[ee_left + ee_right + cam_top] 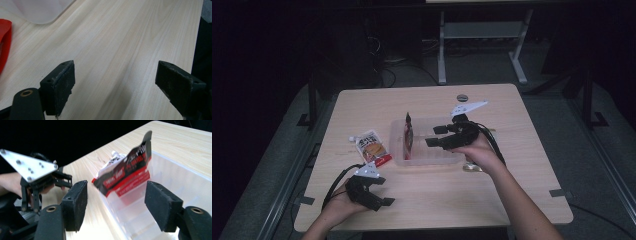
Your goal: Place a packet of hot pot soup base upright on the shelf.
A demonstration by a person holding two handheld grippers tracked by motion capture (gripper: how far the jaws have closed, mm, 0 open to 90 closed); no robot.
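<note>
I am holding my right gripper (435, 136) over the clear plastic bin (432, 159) in the middle of the desk (512, 200), with its fingers (75, 206) standing released and nothing between them. Ahead of them, a dark red and black sachet (127, 170) is standing on edge inside the bin, leaning against the bin's wall at the end away from my right hand. In the right gripper view the sachet is sitting between the two fingers as I look along them, but farther off and clear of both pads; neither is touching it. In the high view the sachet (409, 136) is showing as a thin upright strip at the left end of the bin, with my right fingers a little to its right, above the bin's middle.

My left gripper (374, 197) is resting near the front left of the desk, well apart from the bin. Its fingers (60, 87) are also spread wide and released, with only bare wood between them. A corner of the bin (42, 11) and a strip of red packaging (5, 42) are lying beyond them in the left gripper view.

A second sachet (371, 146), white with a picture on its front and a red lower edge, is lying flat on the desk just left of the bin, between the bin and my left gripper, touched by neither.
</note>
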